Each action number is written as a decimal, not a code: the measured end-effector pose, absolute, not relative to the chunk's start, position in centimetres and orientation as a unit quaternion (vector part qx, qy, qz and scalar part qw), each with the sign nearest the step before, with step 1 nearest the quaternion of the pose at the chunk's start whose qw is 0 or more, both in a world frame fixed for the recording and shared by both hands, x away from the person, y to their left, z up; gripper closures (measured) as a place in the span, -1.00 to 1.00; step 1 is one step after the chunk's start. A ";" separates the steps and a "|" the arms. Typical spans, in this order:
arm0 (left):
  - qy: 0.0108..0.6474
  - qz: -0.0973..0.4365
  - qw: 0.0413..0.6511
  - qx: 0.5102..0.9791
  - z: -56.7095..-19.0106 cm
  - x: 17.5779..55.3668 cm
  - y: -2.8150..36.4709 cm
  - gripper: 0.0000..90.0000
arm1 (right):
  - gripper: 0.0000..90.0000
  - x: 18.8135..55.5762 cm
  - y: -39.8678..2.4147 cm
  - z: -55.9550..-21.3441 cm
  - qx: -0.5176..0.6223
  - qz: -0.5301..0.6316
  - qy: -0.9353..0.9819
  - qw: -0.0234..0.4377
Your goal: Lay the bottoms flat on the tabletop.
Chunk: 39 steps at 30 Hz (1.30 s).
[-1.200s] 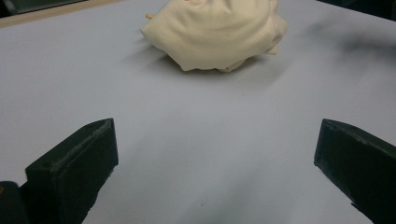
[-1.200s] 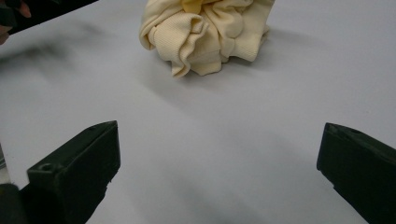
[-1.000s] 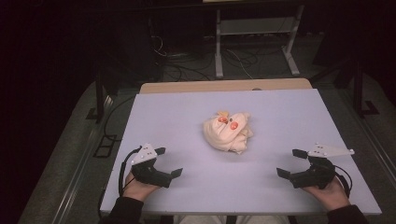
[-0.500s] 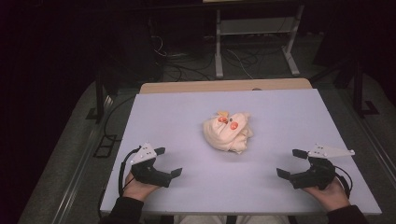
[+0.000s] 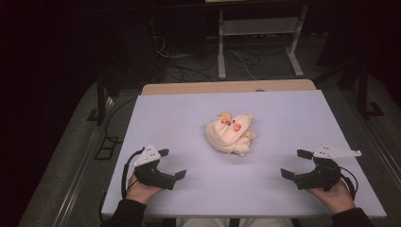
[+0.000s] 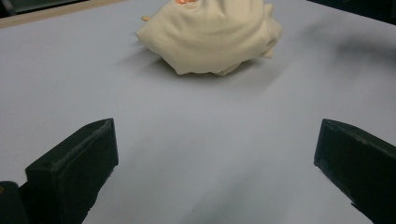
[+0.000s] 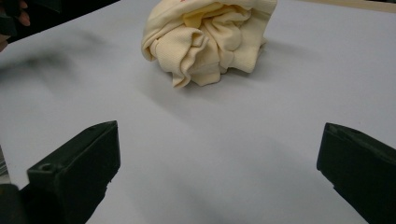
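Note:
A crumpled cream-coloured cloth [image 5: 231, 133] with orange-red spots lies bunched up in the middle of the pale table [image 5: 189, 113]. My left gripper [image 5: 171, 164] rests near the front left edge, jaws wide open and empty, facing the cloth [image 6: 210, 39]. My right gripper [image 5: 295, 164] rests near the front right edge, also wide open and empty, with the cloth [image 7: 210, 39] ahead of it. Both grippers stand well apart from the cloth.
A wooden strip [image 5: 227, 86] runs along the table's far edge. Beyond it stand a metal frame [image 5: 257, 35] and cables on a dark floor. Bare table surface surrounds the cloth on all sides.

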<state>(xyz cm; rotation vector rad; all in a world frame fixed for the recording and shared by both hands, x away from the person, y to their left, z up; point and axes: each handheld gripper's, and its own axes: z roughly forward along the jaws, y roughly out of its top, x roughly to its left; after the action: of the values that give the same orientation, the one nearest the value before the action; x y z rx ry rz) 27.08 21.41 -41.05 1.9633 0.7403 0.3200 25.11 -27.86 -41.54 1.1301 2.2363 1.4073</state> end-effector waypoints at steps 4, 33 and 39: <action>0.297 0.130 0.490 0.809 -40.5 27.2 20.9 -1.00 | -1.00 25.2 -27.9 -40.9 0.391 0.488 0.768 0.137; 0.280 0.135 0.480 0.820 -36.9 31.1 19.2 -1.00 | -1.00 29.7 -27.7 -37.0 0.381 0.474 0.785 0.123; 0.288 0.132 0.476 0.820 -36.8 32.1 19.4 -1.00 | -1.00 30.7 -27.6 -36.1 0.378 0.476 0.785 0.121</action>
<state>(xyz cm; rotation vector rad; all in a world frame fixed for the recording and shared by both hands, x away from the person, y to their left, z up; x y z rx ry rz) 32.09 19.40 -36.82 2.0049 0.7045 0.3233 30.65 -27.62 -36.10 1.1027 2.2910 1.3906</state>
